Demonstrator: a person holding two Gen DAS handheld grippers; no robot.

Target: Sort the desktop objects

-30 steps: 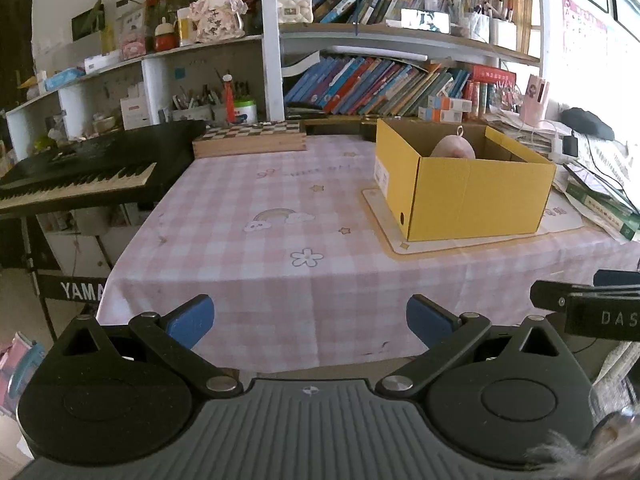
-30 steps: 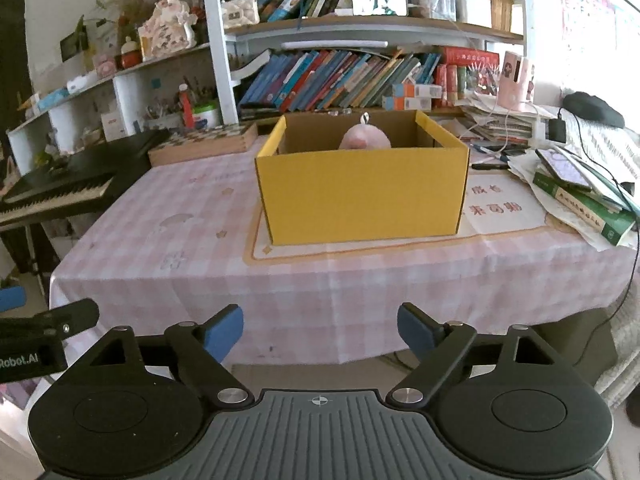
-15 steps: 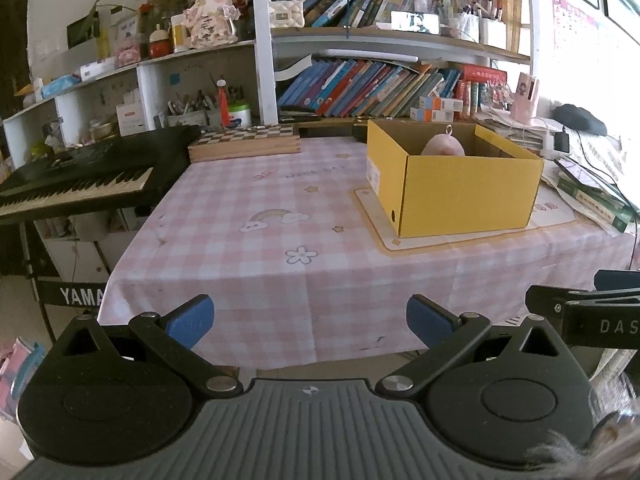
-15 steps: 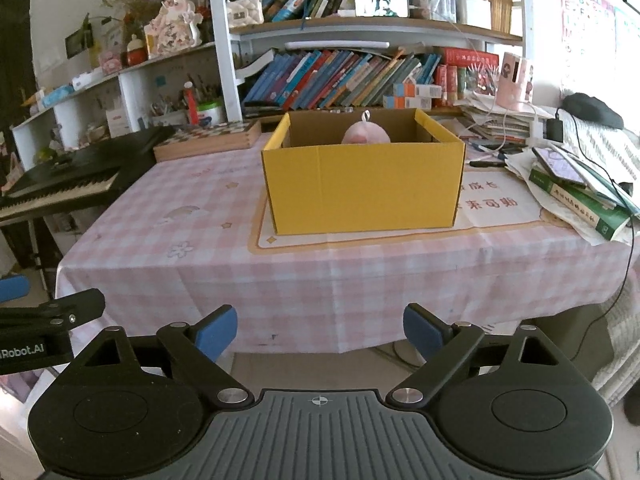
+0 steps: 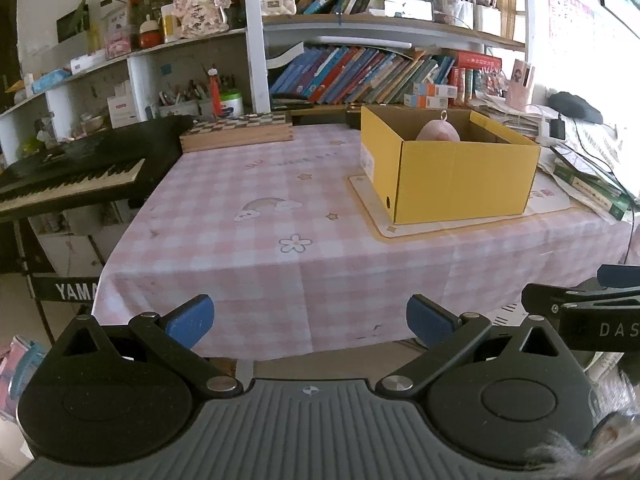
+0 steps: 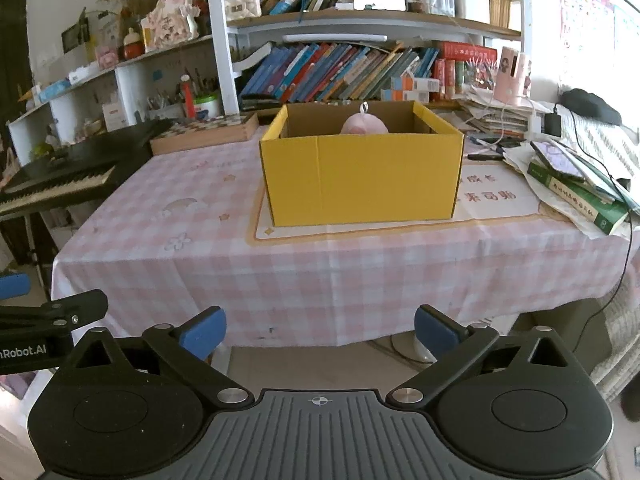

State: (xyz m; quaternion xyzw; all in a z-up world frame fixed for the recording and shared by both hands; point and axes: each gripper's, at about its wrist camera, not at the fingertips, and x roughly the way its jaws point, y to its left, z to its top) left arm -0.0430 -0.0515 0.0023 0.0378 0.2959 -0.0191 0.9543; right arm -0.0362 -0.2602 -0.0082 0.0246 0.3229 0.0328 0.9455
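A yellow cardboard box (image 6: 362, 178) stands open-topped on a pale printed mat (image 6: 494, 200), which lies on the pink checked cloth of the bench (image 6: 224, 268). Inside the box, toward its far wall, a rounded pink soft toy (image 6: 364, 125) with a small loop on top shows just above the near rim; what else the box may hold cannot be seen. In the left wrist view the same box (image 5: 452, 172) sits toward the right half of the bench, with the toy (image 5: 438, 133) peeking over its edge. To the right of the box lie stacked papers and a green book (image 6: 576, 200) with a phone on top, and a black cable hangs over the bench edge. Behind the box on the left rests a wooden chessboard case (image 6: 204, 134), and beyond the bench's left side stands a black keyboard piano (image 6: 60, 176). A bookshelf (image 6: 340, 72) packed with leaning books fills the wall behind. Both tools hang off the near edge of the bench, well apart from the box. The right gripper (image 6: 320, 328) has its jaws opening, spread wide with nothing between them. The left gripper (image 5: 310, 318) likewise has its jaws released wide and empty, pointing toward the cloth's front edge.
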